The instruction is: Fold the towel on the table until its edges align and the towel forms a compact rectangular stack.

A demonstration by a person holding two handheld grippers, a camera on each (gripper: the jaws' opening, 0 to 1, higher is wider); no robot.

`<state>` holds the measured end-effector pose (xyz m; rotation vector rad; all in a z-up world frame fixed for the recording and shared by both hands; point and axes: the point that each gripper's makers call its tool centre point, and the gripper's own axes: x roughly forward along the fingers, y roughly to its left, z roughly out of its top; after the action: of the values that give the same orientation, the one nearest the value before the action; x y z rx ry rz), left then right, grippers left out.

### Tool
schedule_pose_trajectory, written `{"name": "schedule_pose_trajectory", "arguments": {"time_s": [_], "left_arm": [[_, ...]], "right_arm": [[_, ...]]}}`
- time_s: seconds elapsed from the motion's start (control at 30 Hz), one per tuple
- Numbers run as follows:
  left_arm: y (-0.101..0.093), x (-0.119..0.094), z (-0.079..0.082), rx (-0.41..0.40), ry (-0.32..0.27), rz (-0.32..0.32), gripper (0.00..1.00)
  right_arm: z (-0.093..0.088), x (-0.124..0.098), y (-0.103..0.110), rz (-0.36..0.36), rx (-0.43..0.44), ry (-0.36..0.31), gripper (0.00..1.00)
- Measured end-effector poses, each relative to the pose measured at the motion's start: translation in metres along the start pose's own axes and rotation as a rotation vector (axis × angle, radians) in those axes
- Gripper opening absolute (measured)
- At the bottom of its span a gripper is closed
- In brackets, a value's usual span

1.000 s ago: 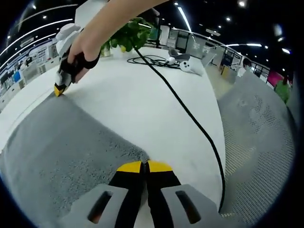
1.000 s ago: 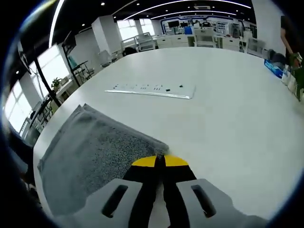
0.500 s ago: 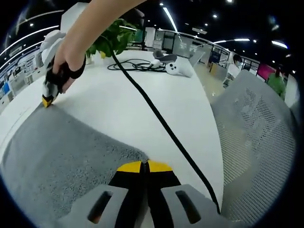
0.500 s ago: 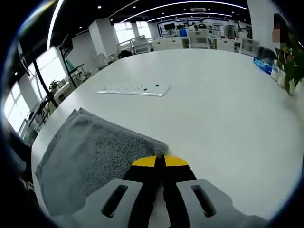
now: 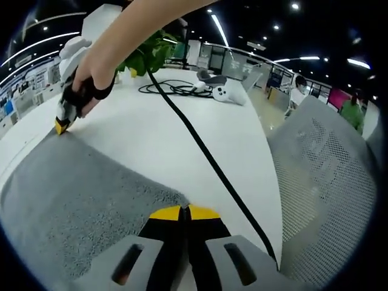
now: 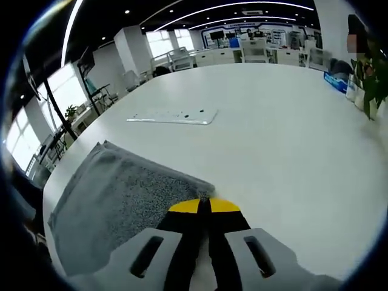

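Observation:
A grey towel (image 5: 79,200) lies flat on the white table (image 5: 151,127). In the left gripper view my left gripper (image 5: 183,210) is shut on the towel's near corner. At the far left of that view the right gripper (image 5: 59,125), held in a person's hand, pinches the opposite corner. In the right gripper view the right gripper (image 6: 203,205) is shut on a corner of the towel (image 6: 115,200), which spreads away to the left over the table (image 6: 273,133).
A black cable (image 5: 200,145) crosses the table to white controllers (image 5: 227,94) beside a green plant (image 5: 148,51). A grey mesh chair (image 5: 321,182) stands at the right. A white power strip (image 6: 173,116) lies beyond the towel; a plant (image 6: 370,79) stands far right.
Both views have shifted a little with the hands. The grippers stay shut on the same towel corners, and the towel lies much as before.

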<state>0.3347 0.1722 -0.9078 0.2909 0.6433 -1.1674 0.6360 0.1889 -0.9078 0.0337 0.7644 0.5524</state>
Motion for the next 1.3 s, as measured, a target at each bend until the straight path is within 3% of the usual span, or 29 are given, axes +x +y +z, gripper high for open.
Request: {"name": "schedule_pose_trajectory", "arguments": {"time_s": [0.17,0.67,1.3], "left_arm": [[0.002,-0.007,0.009,-0.036,-0.032,0.002,0.02],[0.009,-0.043,0.03,-0.088,-0.126,0.053,0.02],[0.012,-0.097,0.032,-0.128,-0.201,0.152,0.02]], "right_arm": [[0.011,-0.004,0.005,-0.002,-0.059,0.01,0.01],[0.038,-0.025,0.025,0.003,-0.09,-0.017,0.01],[0.077,-0.038,0.052,0.014,-0.071,-0.065,0.01]]}}
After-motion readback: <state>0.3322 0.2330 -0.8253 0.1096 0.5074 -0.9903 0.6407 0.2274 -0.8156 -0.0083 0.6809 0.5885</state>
